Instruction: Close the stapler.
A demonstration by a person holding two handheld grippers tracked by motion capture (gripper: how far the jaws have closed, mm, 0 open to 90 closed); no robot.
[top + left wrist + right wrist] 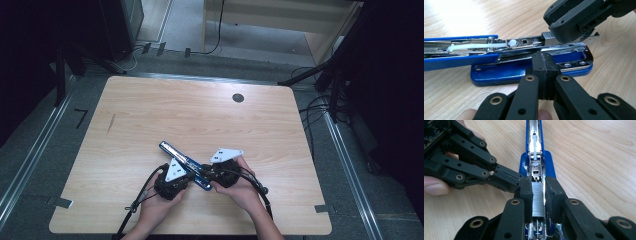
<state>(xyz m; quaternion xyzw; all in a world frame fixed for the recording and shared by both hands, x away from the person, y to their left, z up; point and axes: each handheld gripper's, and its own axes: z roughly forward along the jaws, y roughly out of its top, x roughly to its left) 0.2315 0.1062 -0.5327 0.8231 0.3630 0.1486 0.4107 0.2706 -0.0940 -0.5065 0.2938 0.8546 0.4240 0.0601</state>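
A blue stapler [181,160] lies opened on the wooden table [200,110], its top arm folded back and its metal magazine [524,43] bared. My left gripper [545,72] is shut, and its joined tips press against the side of the stapler [499,72]. From the other side my right gripper [538,192] is shut on a strip of staples [538,202], which sits in the magazine channel. The left gripper's tips [509,180] lie right beside it. In the high view both grippers [192,175] [206,176] meet at the stapler's near end.
The stapler's white pusher rod [534,145] runs up the open channel. A dark round hole [238,98] sits at the table's far right. Cables trail from both grippers towards the near edge. Bare wood lies to the left, right and beyond.
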